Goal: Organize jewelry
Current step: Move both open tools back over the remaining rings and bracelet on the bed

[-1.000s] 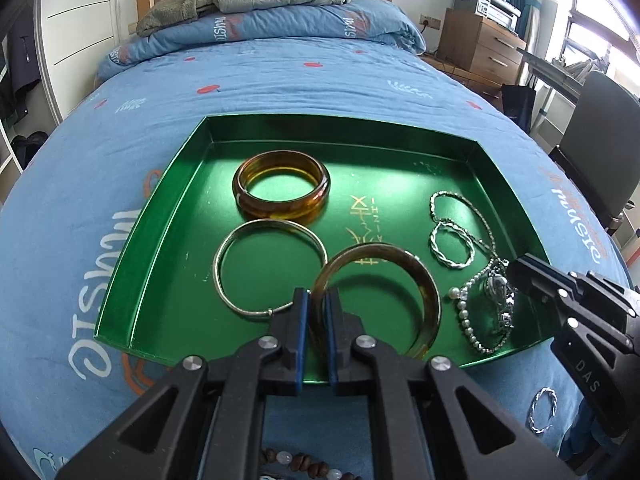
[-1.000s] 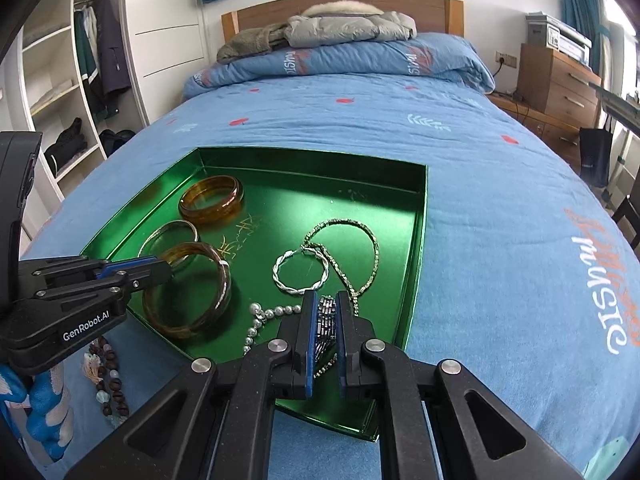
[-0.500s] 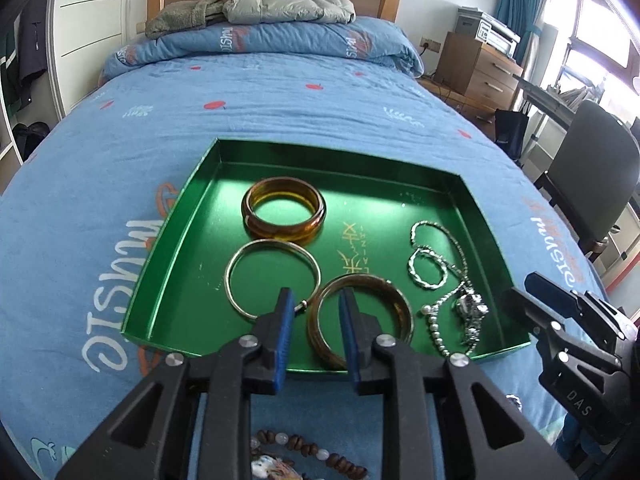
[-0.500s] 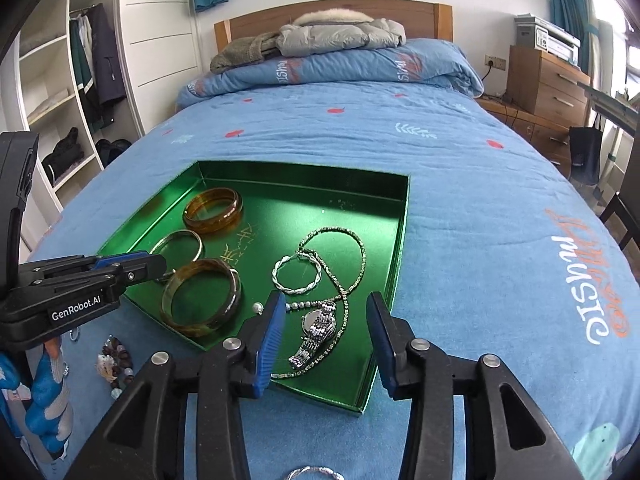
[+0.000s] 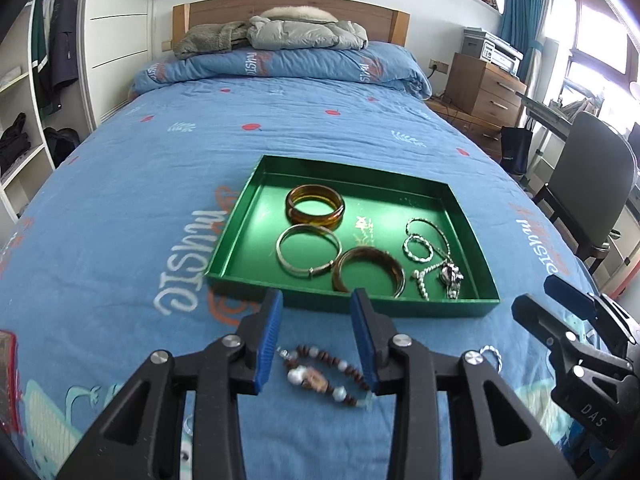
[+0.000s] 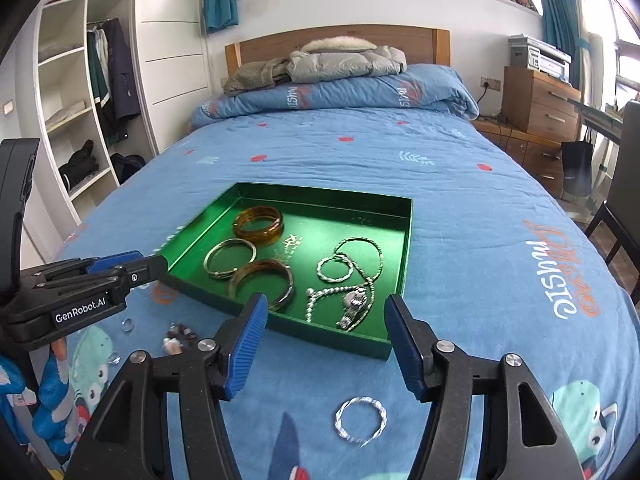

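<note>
Left wrist view: green tray (image 5: 472, 236) sits on the blue bedspread (image 5: 160, 184), holding an amber bangle (image 5: 315, 205) at the back, a thin metal bangle (image 5: 309, 250) in front of it, and a brown bangle (image 5: 368, 273) just beside that, nearer the front wall. To their right lie a twisted silver bracelet (image 5: 417, 249), a chain necklace (image 5: 436, 236) and a watch (image 5: 451, 276), tangled close together. Outside the tray, on the bedspread, a beaded bracelet (image 5: 320, 374) lies between the left gripper (image 5: 318, 338) fingers, untouched; jaws spread wide, empty. Right wrist view: right gripper (image 6: 324, 344) also spread wide and empty, held above a twisted silver ring bracelet (image 6: 361, 421) on the bedspread, near the tray's front corner. Folded duvet (image 6: 360, 88) and jackets (image 6: 320, 60) by the headboard.
</note>
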{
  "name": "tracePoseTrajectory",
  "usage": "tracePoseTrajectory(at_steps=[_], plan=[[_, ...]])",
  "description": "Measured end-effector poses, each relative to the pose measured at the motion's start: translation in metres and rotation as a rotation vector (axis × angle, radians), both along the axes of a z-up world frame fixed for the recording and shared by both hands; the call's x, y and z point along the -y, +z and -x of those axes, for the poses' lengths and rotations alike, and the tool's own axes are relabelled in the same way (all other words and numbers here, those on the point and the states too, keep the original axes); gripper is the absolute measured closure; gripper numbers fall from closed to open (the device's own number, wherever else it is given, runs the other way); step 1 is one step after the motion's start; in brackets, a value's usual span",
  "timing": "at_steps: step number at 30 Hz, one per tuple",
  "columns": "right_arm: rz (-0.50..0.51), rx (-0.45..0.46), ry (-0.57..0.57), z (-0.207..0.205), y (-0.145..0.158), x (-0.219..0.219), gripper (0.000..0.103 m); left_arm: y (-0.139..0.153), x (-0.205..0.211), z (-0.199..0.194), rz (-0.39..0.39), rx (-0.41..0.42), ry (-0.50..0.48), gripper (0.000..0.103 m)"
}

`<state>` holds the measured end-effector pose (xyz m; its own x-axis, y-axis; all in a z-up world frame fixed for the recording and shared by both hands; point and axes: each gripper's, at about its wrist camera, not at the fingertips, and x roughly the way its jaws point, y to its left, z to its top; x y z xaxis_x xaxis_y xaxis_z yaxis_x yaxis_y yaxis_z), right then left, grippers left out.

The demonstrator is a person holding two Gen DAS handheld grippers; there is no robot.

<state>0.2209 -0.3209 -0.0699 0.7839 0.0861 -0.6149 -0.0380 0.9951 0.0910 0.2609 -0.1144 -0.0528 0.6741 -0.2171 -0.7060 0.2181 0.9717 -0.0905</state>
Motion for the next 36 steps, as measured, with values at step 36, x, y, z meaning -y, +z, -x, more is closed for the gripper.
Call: tracePoseTrajectory(at_steps=[36], plan=[[0.046,-0.07,-0.151,0.087,-0.027,-0.048,0.037,-0.018,-0.082,0.074,-0.059,0.076,0.094,0.064]])
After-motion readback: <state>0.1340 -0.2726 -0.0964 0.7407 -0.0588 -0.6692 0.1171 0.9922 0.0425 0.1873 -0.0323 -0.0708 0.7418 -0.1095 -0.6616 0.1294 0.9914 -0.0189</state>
